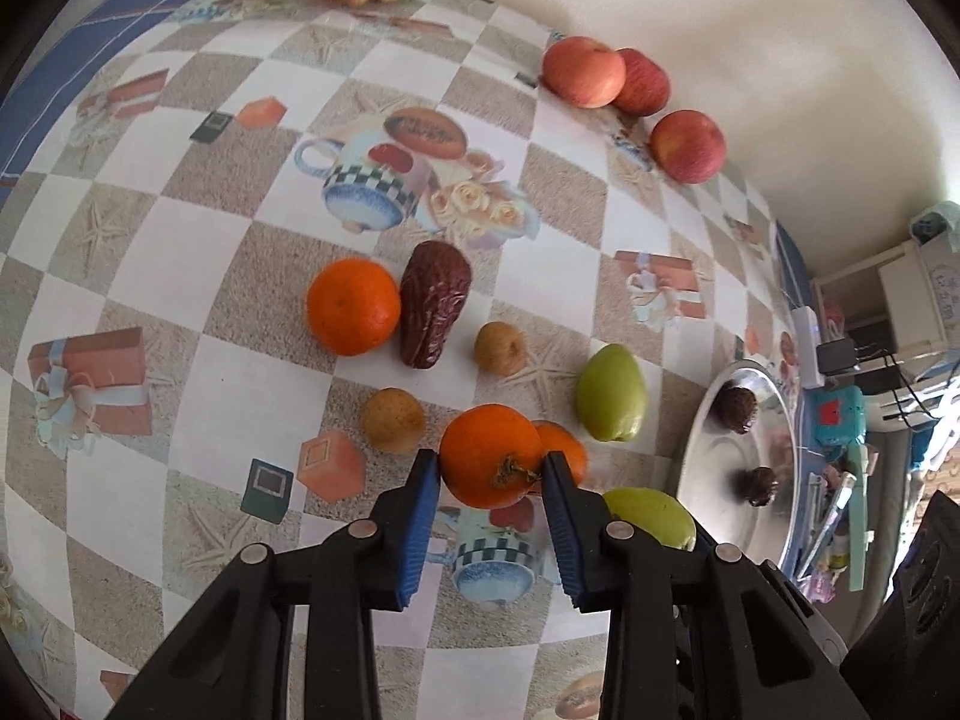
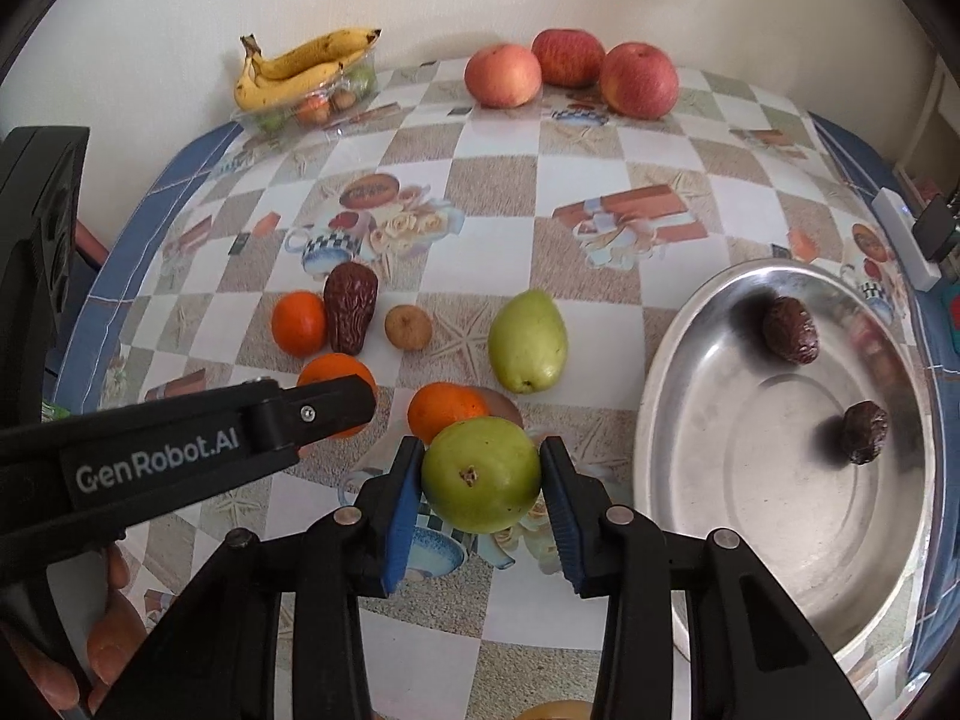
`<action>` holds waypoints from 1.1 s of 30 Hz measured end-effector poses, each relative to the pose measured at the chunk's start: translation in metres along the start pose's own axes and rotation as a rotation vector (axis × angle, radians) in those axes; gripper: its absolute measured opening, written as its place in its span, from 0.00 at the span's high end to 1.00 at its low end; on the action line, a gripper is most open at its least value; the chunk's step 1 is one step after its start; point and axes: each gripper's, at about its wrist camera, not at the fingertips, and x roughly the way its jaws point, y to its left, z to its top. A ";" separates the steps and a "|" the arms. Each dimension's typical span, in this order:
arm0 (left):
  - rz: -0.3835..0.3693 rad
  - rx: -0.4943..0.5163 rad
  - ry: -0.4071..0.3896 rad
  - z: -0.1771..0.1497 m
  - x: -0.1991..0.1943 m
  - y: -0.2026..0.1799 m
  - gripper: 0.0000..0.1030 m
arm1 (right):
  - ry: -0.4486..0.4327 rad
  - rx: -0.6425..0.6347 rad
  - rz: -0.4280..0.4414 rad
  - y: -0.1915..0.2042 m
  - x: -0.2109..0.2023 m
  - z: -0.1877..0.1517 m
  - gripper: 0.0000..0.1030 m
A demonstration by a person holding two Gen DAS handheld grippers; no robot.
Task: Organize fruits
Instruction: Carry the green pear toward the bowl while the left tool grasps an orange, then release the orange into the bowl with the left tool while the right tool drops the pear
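Note:
My left gripper (image 1: 492,468) is shut on an orange (image 1: 489,456), its blue pads pressing both sides. Another orange (image 1: 567,450) lies just behind it. My right gripper (image 2: 480,474) is shut on a green pear-like fruit (image 2: 480,474), stem end facing the camera. Beyond lie a third orange (image 2: 298,324), a large dark date (image 2: 351,315), a small brown longan (image 2: 408,327) and a second green fruit (image 2: 527,342). To the right, a steel plate (image 2: 780,480) holds two dark dates (image 2: 791,330).
Three red apples (image 2: 570,69) line the wall at the back. Bananas (image 2: 300,66) rest on a clear box of fruit at the back left. A second longan (image 1: 393,420) lies left of my left gripper. A hand (image 2: 108,630) shows at the lower left. Clutter sits beyond the table's right edge.

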 end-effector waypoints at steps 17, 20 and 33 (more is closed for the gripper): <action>-0.023 0.057 -0.026 -0.008 0.000 -0.025 0.64 | -0.020 0.161 -0.037 -0.059 -0.017 0.001 0.60; -0.028 0.089 -0.027 -0.012 0.001 -0.036 0.64 | -0.030 0.233 -0.074 -0.086 -0.023 0.000 0.60; -0.069 0.320 0.014 -0.047 0.023 -0.108 0.64 | -0.034 0.451 -0.156 -0.169 -0.041 -0.009 0.60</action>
